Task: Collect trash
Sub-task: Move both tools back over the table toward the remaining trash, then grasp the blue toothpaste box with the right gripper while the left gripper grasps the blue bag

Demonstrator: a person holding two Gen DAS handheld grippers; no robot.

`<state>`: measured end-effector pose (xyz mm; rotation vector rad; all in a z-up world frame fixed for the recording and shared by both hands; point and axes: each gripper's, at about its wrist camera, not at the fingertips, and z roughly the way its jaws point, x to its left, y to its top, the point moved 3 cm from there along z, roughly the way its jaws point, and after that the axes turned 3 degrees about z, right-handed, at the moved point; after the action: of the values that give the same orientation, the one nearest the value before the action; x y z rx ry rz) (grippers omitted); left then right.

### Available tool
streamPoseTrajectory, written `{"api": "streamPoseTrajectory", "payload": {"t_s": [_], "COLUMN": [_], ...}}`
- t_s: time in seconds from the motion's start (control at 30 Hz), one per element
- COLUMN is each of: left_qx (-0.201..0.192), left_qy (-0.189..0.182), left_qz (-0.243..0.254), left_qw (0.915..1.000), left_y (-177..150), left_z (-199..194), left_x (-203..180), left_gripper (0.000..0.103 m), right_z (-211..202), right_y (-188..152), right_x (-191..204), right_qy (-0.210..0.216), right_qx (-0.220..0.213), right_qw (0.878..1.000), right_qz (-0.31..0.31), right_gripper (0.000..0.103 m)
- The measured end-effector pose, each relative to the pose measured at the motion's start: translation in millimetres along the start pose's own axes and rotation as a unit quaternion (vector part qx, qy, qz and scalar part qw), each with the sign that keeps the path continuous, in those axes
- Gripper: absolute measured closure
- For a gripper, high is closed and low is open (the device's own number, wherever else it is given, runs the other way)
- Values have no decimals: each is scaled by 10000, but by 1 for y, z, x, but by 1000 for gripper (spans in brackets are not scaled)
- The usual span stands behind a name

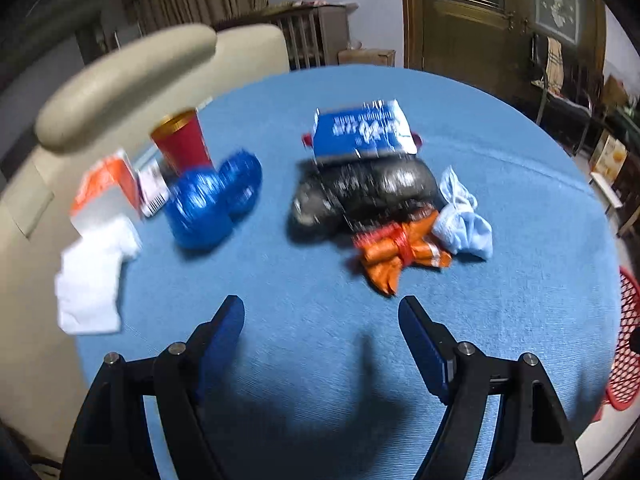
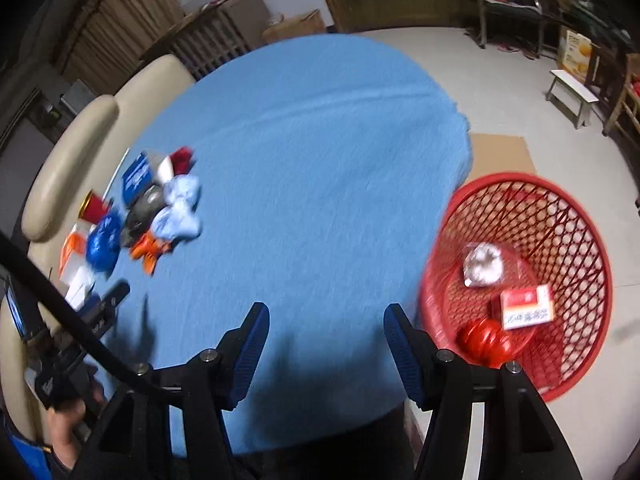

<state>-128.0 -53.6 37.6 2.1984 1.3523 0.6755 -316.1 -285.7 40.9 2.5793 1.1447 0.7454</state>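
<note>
Trash lies on the blue cloth [image 1: 320, 340]: an orange wrapper [image 1: 400, 250], a black bag [image 1: 360, 196], a blue printed packet [image 1: 362, 130], a pale blue wad [image 1: 464, 216], a crumpled blue bag [image 1: 212, 200], a red cup [image 1: 182, 142], an orange-and-white carton [image 1: 106, 196] and white tissue [image 1: 92, 280]. My left gripper [image 1: 322, 310] hangs open just short of the orange wrapper, nothing between its fingers. My right gripper [image 2: 326, 316] is open and empty over the cloth's near edge, beside the red mesh basket [image 2: 576, 216]. The basket holds a red-and-white box [image 2: 528, 306], a red crumpled thing [image 2: 484, 338] and a white wad [image 2: 482, 266].
A cream padded chair [image 1: 120, 80] stands at the cloth's left edge. Cardboard [image 2: 502, 154] lies on the floor behind the basket, with a small white stool [image 2: 572, 96] farther off. A hand [image 2: 64, 420] holding the other gripper shows at lower left in the right wrist view.
</note>
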Motion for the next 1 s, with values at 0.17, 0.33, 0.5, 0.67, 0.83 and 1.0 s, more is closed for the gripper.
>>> {"api": "streamPoseTrajectory", "payload": {"t_s": [0.17,0.33,0.5,0.67,0.83,1.0], "left_qx": [-185,-455,-299,-200,-211,-109], "left_qy": [-592,-751,-256,-262,-209,-235], "left_qz": [-660,-969,-838,-1129,-1404,-1665], "left_qw": [9959,9914,9957,9931,9896,9857], "left_y": [1,2,6,1,-11,-21], "left_z": [3,-23,-6,5,2,9], "left_x": [3,9,17,33,47,67], "left_gripper": [23,23,20,20,20,20], "right_z": [11,14,24,36,46,61], "right_y": [24,39,41,43,53,67], "right_x": [40,56,64,63,88,140], "right_qy": [977,1324,845,775,689,652], "right_qx": [-598,-1005,-940,-723,-615,-555], "right_qw": [9933,9858,9910,9932,9928,9902], "right_qz": [176,247,-440,-483,-763,-1107], "right_gripper": [40,36,26,26,26,12]}}
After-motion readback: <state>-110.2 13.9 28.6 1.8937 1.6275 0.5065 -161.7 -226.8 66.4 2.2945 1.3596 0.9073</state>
